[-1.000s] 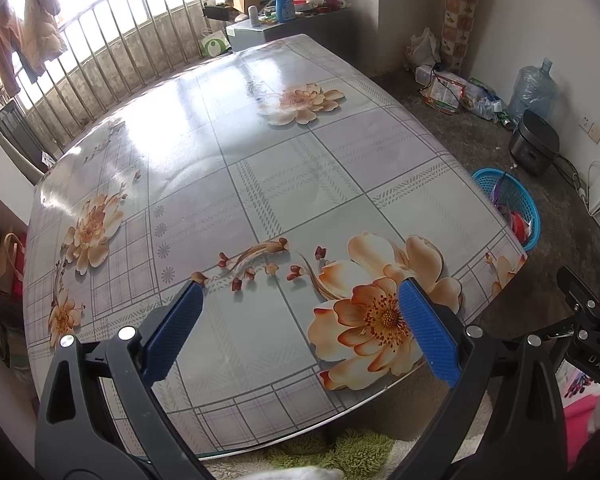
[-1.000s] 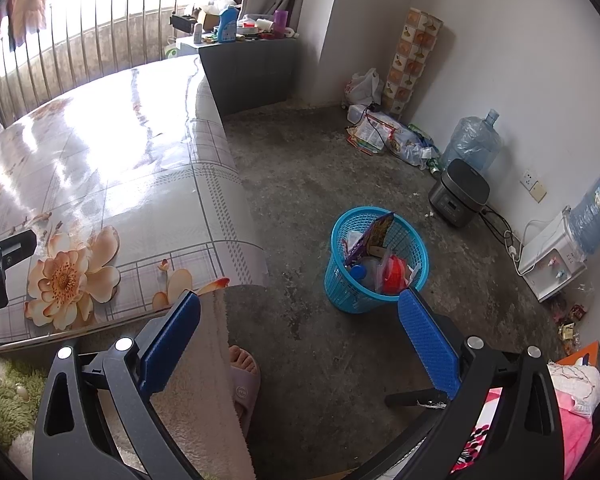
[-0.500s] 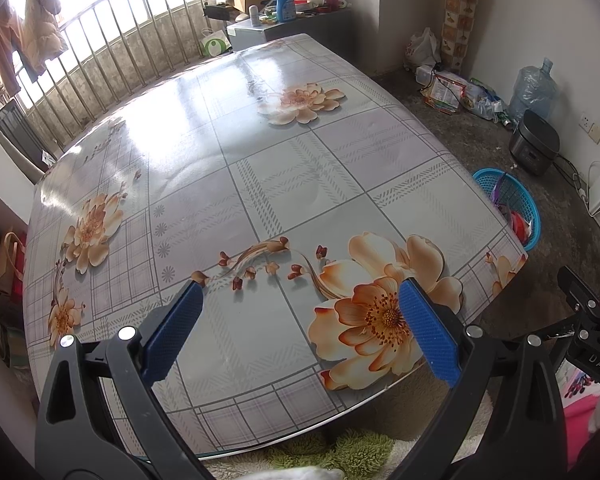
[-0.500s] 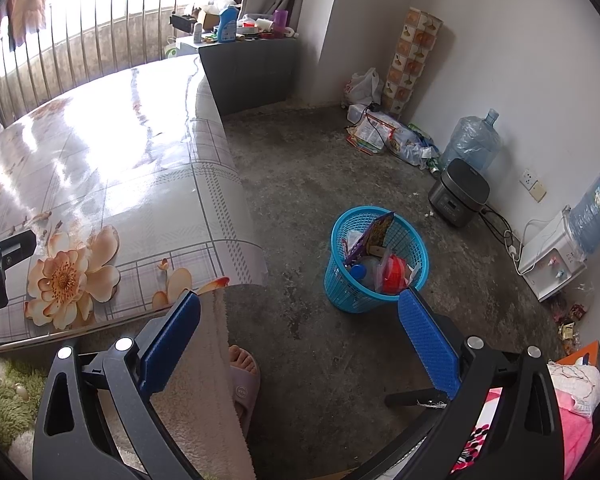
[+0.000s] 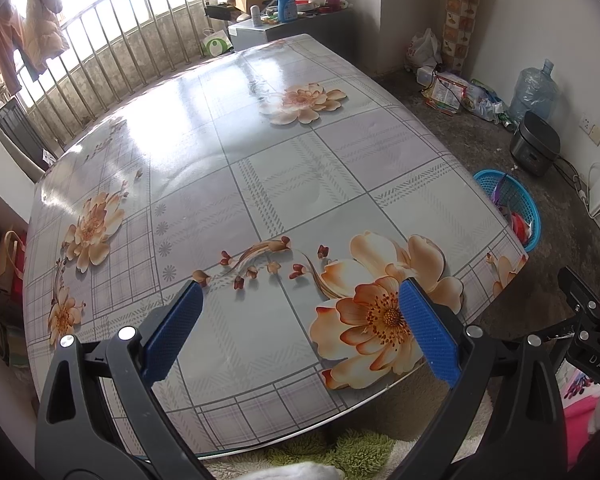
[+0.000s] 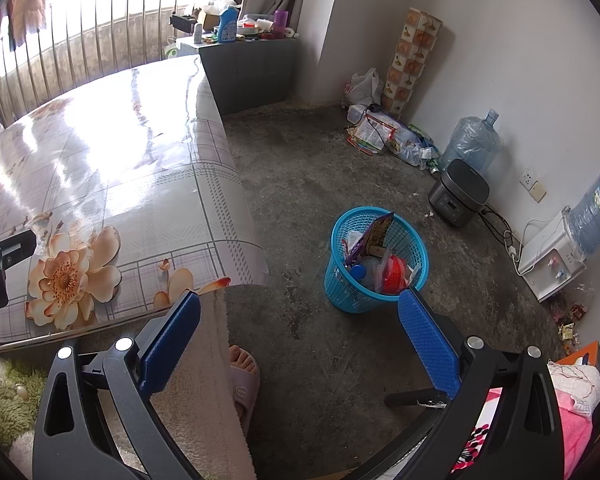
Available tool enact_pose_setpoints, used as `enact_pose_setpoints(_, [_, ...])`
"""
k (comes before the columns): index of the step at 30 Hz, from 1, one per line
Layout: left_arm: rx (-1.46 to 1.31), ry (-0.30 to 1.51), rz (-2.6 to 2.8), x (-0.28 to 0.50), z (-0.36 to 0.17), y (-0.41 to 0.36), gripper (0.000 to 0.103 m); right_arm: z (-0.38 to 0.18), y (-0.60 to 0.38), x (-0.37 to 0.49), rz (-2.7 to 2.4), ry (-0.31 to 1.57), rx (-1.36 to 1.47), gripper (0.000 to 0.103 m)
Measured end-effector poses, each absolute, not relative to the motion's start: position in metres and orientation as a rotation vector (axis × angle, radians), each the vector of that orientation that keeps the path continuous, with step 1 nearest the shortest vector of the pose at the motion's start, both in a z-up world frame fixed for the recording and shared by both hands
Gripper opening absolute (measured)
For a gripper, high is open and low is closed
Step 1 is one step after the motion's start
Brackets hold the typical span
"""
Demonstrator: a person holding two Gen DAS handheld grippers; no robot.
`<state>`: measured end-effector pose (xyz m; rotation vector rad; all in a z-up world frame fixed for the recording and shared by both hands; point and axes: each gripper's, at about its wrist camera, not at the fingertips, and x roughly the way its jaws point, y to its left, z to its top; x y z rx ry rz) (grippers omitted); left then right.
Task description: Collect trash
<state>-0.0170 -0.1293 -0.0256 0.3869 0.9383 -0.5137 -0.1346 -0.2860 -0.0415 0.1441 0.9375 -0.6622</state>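
Note:
A blue mesh trash basket (image 6: 376,260) stands on the concrete floor to the right of the table; it holds wrappers, a red item and a bottle. It also shows in the left wrist view (image 5: 512,204) past the table edge. My left gripper (image 5: 300,328) is open and empty above the near edge of the floral-cloth table (image 5: 260,184). My right gripper (image 6: 300,340) is open and empty above the floor, short of the basket. No loose trash shows on the table top.
A rice cooker (image 6: 458,196), water jugs (image 6: 472,144) and a pile of bags and wrappers (image 6: 380,132) line the right wall. A cluttered grey cabinet (image 6: 248,60) stands behind the table. A slippered foot (image 6: 242,376) is near the table corner.

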Motion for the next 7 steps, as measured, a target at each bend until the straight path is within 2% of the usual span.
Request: enact_pose_setpoints(7, [0.387, 0.940, -0.514, -0.0171, -0.0256, -0.1290, 0.094, -0.0417, -0.2859, -0.1345, -0.663, 0.938, 0.144, 0.096])
